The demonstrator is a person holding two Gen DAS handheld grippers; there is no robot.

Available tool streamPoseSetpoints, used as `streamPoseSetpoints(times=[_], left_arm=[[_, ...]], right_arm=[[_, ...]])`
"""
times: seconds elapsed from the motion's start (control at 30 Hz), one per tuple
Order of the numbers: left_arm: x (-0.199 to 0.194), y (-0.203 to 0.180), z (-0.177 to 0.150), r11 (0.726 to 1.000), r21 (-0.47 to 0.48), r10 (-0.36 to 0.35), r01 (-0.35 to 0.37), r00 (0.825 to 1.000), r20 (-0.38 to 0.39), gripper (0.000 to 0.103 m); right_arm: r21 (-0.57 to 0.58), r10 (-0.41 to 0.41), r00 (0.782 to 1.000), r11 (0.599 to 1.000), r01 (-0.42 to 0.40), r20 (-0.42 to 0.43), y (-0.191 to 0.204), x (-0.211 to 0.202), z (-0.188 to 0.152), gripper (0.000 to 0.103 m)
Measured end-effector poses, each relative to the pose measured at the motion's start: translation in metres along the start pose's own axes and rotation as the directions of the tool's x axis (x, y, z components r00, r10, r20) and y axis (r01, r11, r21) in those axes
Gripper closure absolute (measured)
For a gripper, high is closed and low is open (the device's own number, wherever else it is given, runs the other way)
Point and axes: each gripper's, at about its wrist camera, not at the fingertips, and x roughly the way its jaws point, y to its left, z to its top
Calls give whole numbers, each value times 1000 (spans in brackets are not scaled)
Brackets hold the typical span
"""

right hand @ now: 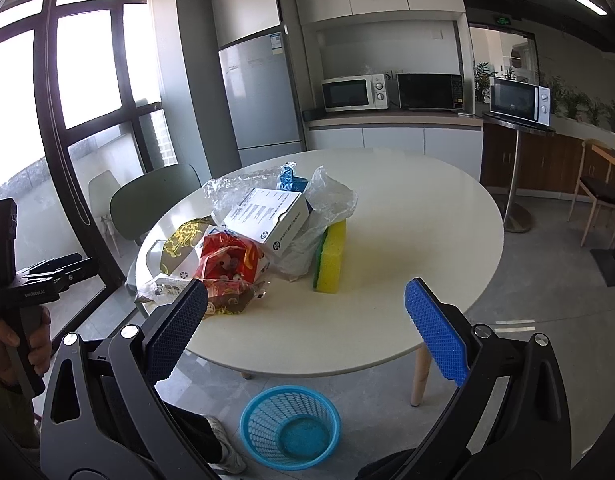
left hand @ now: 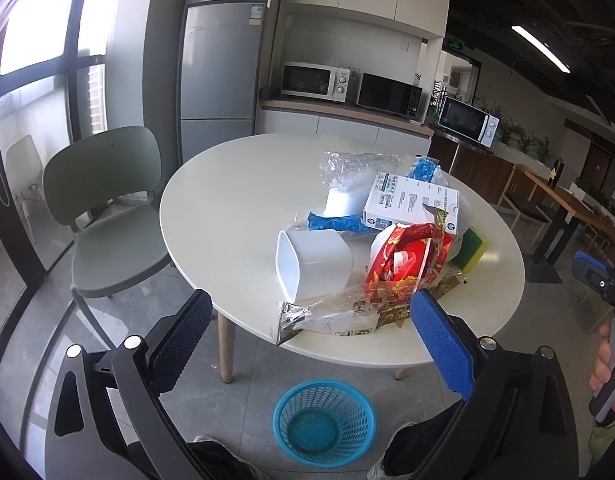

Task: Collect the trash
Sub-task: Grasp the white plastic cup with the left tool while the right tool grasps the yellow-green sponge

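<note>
While both my jaws stood wide and empty, left gripper (left hand: pixel 309 326) and right gripper (right hand: pixel 305 310), the trash lay heaped on the desk (left hand: pixel 227 200). Red snack bag (left hand: pixel 403 258): light, crinkly, slippery; I'd pinch its edge. Bin (left hand: pixel 324 420) below.

white box (right hand: pixel 272 216): "hp" logo (small print unreadable) | exit sign (right hand: pixel 503 21): green, illegible
</note>
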Motion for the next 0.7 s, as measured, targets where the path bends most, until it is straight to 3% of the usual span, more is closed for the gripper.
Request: streamPoseSetpoints(times=[0.5, 0.7], left_arm=[[49, 16, 9, 1000, -18, 22, -23, 999, -47, 9], [71, 23, 15, 999, -35, -2, -1, 997, -82, 17]], right_arm=[[-1, -22, 996, 1000, 22, -89, -25, 80, 18, 9], [-3, -23, 991, 1000, 23, -131, -28, 115, 16, 12]])
